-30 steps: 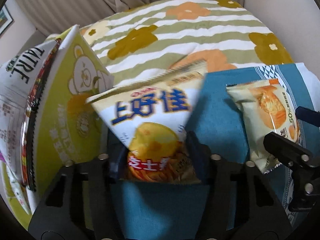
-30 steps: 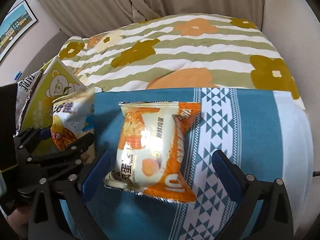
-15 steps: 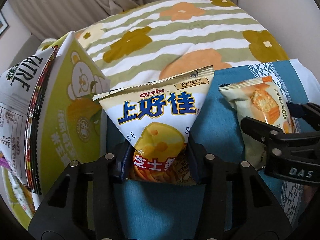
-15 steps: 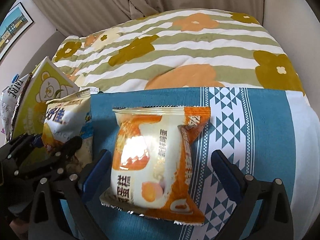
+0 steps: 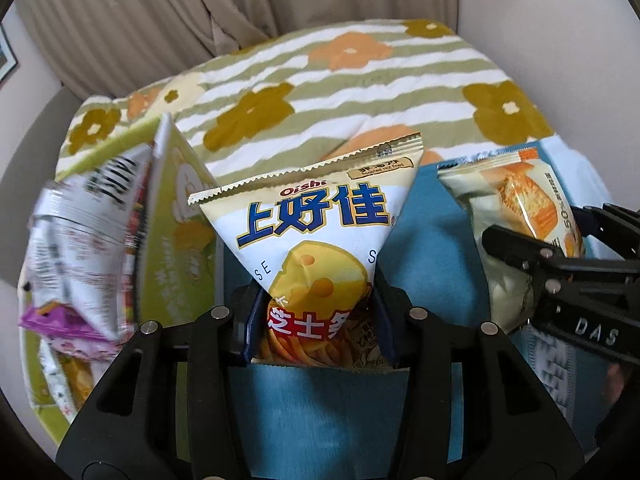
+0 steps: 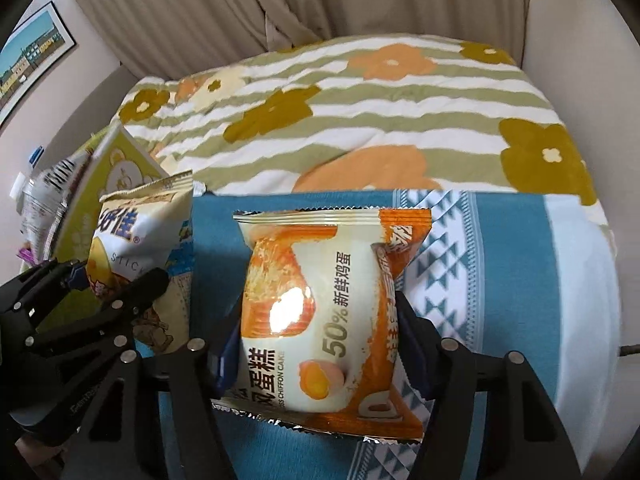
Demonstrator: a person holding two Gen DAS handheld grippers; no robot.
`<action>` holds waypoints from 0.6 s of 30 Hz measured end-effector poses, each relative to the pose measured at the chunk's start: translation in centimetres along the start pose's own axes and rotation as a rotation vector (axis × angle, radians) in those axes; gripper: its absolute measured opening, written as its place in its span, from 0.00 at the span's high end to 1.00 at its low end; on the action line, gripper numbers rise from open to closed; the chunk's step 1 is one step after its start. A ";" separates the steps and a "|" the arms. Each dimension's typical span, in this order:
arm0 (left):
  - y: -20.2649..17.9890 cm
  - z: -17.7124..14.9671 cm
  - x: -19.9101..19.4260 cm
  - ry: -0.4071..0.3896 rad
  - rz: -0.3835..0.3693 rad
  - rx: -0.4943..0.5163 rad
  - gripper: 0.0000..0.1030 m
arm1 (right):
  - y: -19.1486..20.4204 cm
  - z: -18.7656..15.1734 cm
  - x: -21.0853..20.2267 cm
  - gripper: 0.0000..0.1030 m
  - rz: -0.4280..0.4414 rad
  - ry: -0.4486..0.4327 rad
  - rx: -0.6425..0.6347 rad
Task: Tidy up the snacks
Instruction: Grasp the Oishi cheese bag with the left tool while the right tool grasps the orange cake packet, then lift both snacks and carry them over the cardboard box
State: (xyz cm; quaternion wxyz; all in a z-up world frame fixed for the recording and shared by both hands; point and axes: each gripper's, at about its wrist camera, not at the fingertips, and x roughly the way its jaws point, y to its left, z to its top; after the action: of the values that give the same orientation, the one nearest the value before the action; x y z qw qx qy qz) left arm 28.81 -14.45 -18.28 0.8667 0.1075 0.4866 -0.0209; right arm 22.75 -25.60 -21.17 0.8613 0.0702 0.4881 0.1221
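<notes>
Both grippers have closed in since a second ago: your right gripper (image 6: 320, 344), which straddled the chiffon cake pack (image 6: 324, 312) with wide-open jaws, now has them clenched on its sides, and your left gripper (image 5: 316, 320) has lifted the Oishi cheese stick bag (image 5: 316, 248) more upright. That bag is pinched at its lower half between the left jaws, top seal tilting up and right. Just to its left stands the green bear box (image 5: 176, 240), with the white crinkly packet (image 5: 80, 240) and a purple wrapper (image 5: 60, 320) crowded against it, so that side is tight. On the right, the cake pack sits beside the cheese bag with blue cloth between them, and in the left wrist view your right gripper's black frame reaches across its lower part. Everything lies over the blue patterned blanket (image 6: 500, 280) on the bed, with the floral striped quilt (image 6: 360, 112) beyond and curtains (image 6: 320, 0) behind. Both grippers point forward, side by side, low over the blanket.
</notes>
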 end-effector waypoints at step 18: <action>13.5 -2.2 -16.4 -0.249 -0.042 -0.085 0.60 | 11.5 0.6 -14.2 0.40 -0.011 -0.269 -0.063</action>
State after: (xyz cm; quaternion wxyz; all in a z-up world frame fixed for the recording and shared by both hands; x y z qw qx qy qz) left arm 20.22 -1.91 -3.29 0.9237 0.0570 0.3776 -0.0315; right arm 14.62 -18.46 -6.45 0.9214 0.0564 0.3647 0.1221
